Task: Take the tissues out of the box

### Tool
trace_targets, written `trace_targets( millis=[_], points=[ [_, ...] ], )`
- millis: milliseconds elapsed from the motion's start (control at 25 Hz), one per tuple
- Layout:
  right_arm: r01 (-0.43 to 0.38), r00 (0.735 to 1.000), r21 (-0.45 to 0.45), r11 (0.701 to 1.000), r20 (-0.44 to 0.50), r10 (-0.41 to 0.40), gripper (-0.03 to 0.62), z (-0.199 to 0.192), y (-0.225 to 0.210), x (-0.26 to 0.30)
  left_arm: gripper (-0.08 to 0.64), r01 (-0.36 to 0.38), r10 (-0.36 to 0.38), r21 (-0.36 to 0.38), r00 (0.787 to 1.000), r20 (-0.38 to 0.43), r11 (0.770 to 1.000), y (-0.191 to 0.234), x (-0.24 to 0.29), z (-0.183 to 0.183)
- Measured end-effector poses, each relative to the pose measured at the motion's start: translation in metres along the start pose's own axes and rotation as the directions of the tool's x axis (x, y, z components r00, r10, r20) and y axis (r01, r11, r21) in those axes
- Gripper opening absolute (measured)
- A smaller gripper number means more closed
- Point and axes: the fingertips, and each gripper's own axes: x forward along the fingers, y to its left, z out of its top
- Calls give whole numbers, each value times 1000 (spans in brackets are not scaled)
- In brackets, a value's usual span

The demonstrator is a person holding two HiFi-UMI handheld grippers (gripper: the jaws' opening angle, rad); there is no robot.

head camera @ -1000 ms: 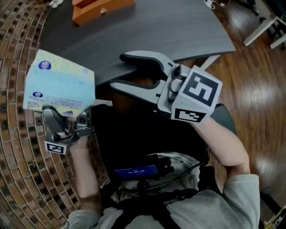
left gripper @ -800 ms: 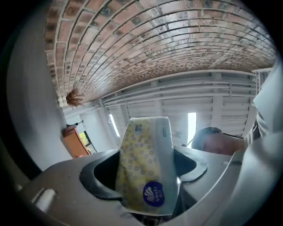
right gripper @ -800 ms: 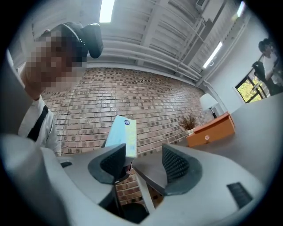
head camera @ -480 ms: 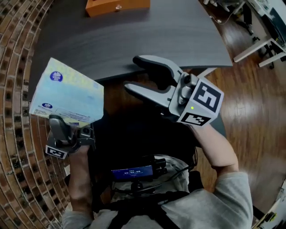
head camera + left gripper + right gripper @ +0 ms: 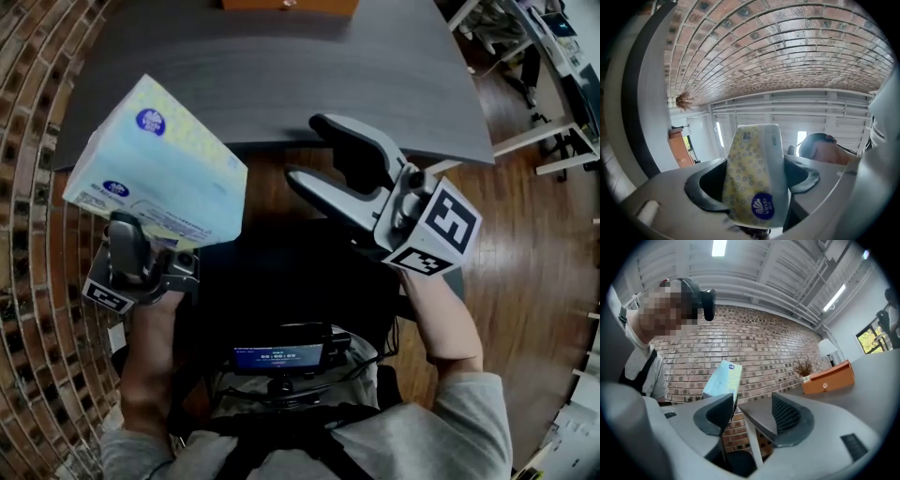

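Note:
A pale blue and yellow tissue box [image 5: 155, 164] is held up at the left of the head view, above the brick floor and off the table. My left gripper [image 5: 141, 246] is shut on its near lower end; in the left gripper view the box [image 5: 754, 178] stands between the jaws, yellow patterned side and round blue logo toward the camera. My right gripper [image 5: 317, 155] is open and holds nothing, its jaws pointing up-left near the table's front edge, to the right of the box. The right gripper view shows the box [image 5: 723, 379] beyond the left jaw. No loose tissue shows.
A dark grey table [image 5: 281, 75] spans the top of the head view, with an orange wooden box [image 5: 291, 5] at its far edge. Brick floor [image 5: 37, 309] lies left, wood floor [image 5: 534, 244] right. A black device with a blue screen [image 5: 281, 356] sits at the person's waist.
The left gripper has lifted the tissue box higher and a little rightward, tilting it. The right gripper has shifted right and slightly down, staying open.

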Motion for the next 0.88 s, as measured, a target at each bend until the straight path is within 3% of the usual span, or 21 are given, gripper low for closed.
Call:
trace_targets(
  millis=[880],
  points=[
    [-4,1000,-23,1000,-12,4,256,-1,3,1,367,12,-13,-38,1000,-15,999,-1,-1,-8]
  ],
)
